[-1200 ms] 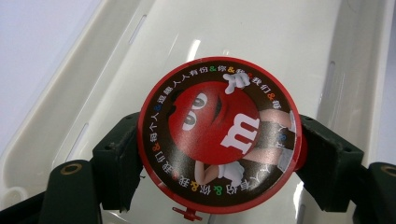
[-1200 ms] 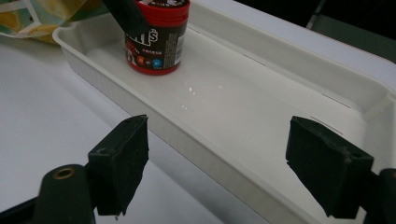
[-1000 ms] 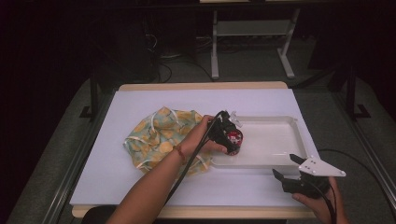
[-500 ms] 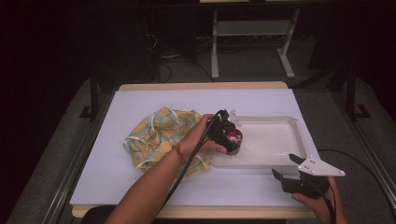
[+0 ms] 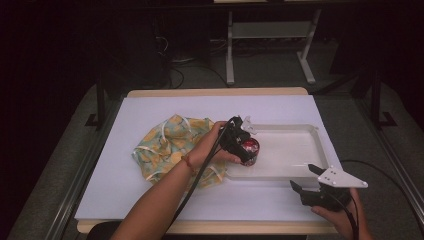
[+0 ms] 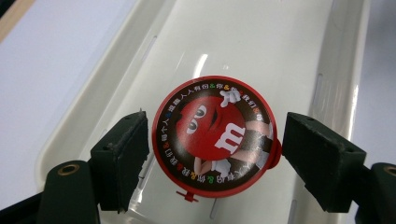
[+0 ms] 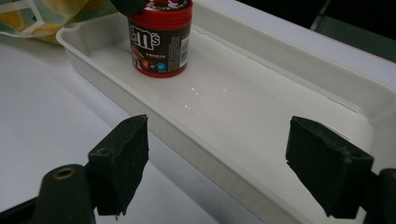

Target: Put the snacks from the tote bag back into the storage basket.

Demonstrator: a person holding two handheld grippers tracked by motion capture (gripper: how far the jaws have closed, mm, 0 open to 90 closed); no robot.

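One short round plastic candy tub [image 5: 250, 150], red with a dark brown label band and a glossy printed lid showing a red cartoon candy face ringed by small lettering, stands upright on the floor of a shallow rectangular white plastic tray [image 5: 295, 129], near the tray's left end. The tray is smooth and shiny, with rounded corners, a raised rim and faint slot marks along its walls; there is one of it, lying on a matte white sheet that covers the wooden-edged table [image 5: 165, 106]. Left of the tray lies one crumpled cloth [image 5: 167, 145], soft and wrinkled, pale green with yellow fruit print and white ties.

The left gripper [image 6: 212, 140] hangs directly over the tub, its two blocky black jaws spread to either side of the lid; a narrow gap shows at each side in the left gripper view, so they straddle the lid without clamping it. The right gripper [image 5: 307, 180], topped by a grey three-cornered plate, sits over the sheet near the table's front edge, just off the tray's near right corner, its two jaws wide apart with nothing between them
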